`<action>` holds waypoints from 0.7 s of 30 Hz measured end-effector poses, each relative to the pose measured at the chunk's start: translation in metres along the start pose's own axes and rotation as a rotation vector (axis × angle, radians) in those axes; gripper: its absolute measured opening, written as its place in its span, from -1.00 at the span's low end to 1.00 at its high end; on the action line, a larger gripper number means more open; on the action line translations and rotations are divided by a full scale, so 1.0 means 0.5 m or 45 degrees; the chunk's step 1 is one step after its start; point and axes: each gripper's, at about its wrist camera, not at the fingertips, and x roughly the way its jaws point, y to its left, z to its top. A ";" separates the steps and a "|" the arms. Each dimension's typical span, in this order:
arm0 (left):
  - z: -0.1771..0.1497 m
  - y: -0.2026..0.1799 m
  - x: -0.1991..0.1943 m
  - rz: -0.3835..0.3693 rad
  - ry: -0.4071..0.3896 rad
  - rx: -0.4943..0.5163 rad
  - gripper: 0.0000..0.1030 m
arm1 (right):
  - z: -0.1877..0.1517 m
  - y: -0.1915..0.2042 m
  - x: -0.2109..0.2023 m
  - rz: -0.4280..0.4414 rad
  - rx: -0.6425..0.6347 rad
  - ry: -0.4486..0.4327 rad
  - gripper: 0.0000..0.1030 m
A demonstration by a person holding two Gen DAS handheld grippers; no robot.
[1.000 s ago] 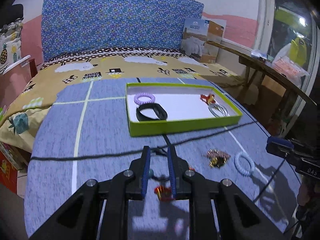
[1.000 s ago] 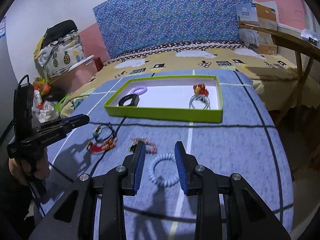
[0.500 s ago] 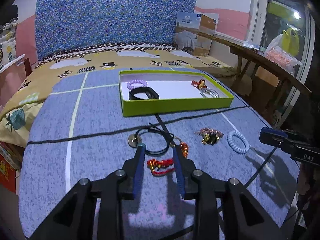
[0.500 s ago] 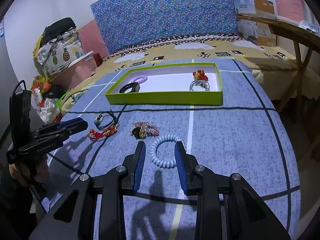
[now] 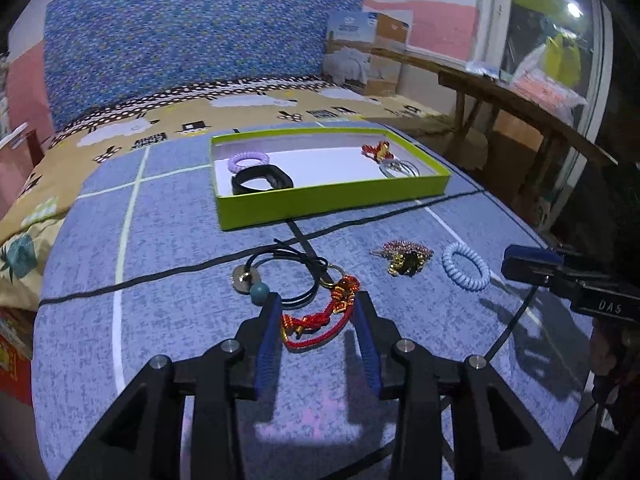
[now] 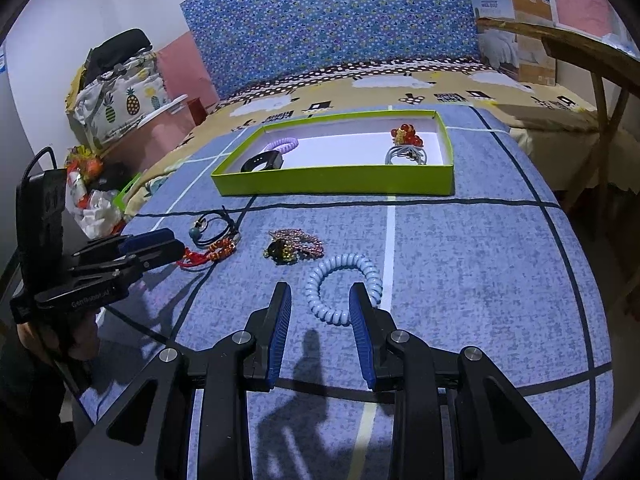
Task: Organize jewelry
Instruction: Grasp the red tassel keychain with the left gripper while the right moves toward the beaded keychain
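- The left gripper has just been opening; its jaws stand wide around a red knotted cord charm, apparently without pinching it.
- Closing could snag the tangled black cord necklace.
- The right gripper, parted and empty, hovers over a pale blue coiled band.
- The green cardboard tray holds 4 pieces on the blue checked bedspread, bedroom beyond.

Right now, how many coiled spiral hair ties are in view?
2. A purple coiled hair tie inside the green tray; a pale-blue coiled hair tie on the blue cloth, before the right gripper.

lime-green tray, pale-blue coil bracelet
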 end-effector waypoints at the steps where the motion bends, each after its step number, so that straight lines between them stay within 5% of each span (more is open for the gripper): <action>1: 0.003 -0.003 0.003 0.003 0.003 0.022 -0.25 | 0.000 -0.002 0.000 -0.007 0.004 0.000 -0.40; 13: 0.009 -0.042 0.040 -0.054 0.108 0.175 -0.25 | 0.024 -0.009 0.010 -0.036 -0.023 -0.007 -0.40; 21: 0.005 -0.051 0.065 0.012 0.179 0.201 -0.28 | 0.042 0.006 0.042 -0.010 -0.118 0.031 -0.40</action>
